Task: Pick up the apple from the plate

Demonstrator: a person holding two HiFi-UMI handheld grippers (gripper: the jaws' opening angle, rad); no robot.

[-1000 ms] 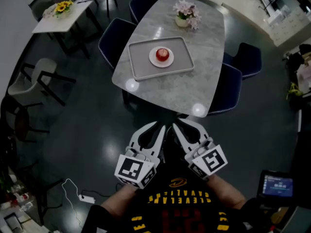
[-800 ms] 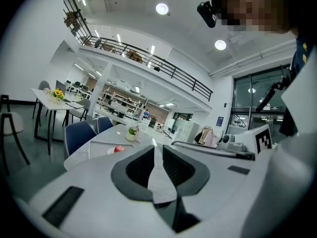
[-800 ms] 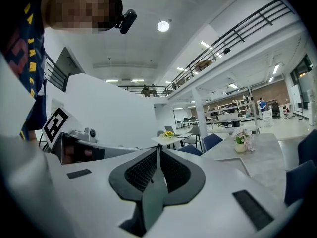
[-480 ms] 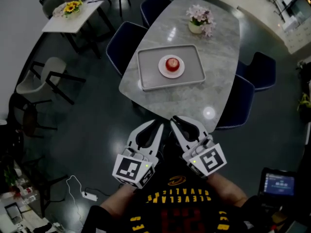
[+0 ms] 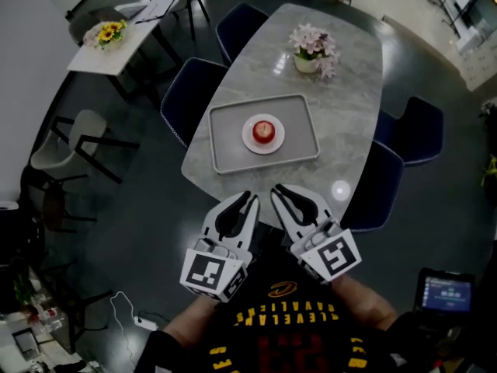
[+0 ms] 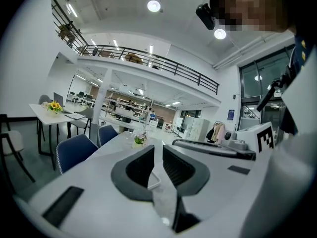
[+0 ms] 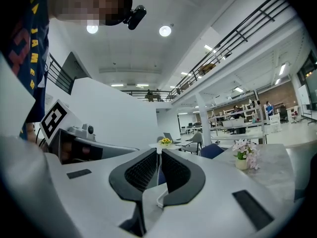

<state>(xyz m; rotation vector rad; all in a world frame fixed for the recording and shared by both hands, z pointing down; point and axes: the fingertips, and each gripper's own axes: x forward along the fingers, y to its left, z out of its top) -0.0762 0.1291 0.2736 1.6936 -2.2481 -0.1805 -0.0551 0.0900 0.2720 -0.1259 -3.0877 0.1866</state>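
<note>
A red apple [image 5: 264, 131] sits on a small white plate [image 5: 249, 141] in the middle of a grey tray [image 5: 225, 142] on the marble table [image 5: 349, 92]. My left gripper [image 5: 250, 200] and right gripper [image 5: 276, 191] are held side by side at the table's near edge, pointing toward the tray, a good way short of the apple. In the left gripper view, the left gripper [image 6: 158, 148] has its jaws a narrow gap apart with nothing between them. The right gripper [image 7: 159, 153] shows an even thinner slit and is also empty. Neither gripper view shows the apple.
A vase of pink flowers [image 5: 313, 51] stands on the far part of the table. Dark blue chairs [image 5: 190, 92] [image 5: 380, 181] flank both sides. A smaller white table with sunflowers [image 5: 109, 33] stands far left. A cable [image 5: 124, 309] lies on the dark floor.
The table and tray have come nearer in the head view. Both grippers have moved forward together, and their tips now reach the table's near edge. The jaws have kept the same spacing.
</note>
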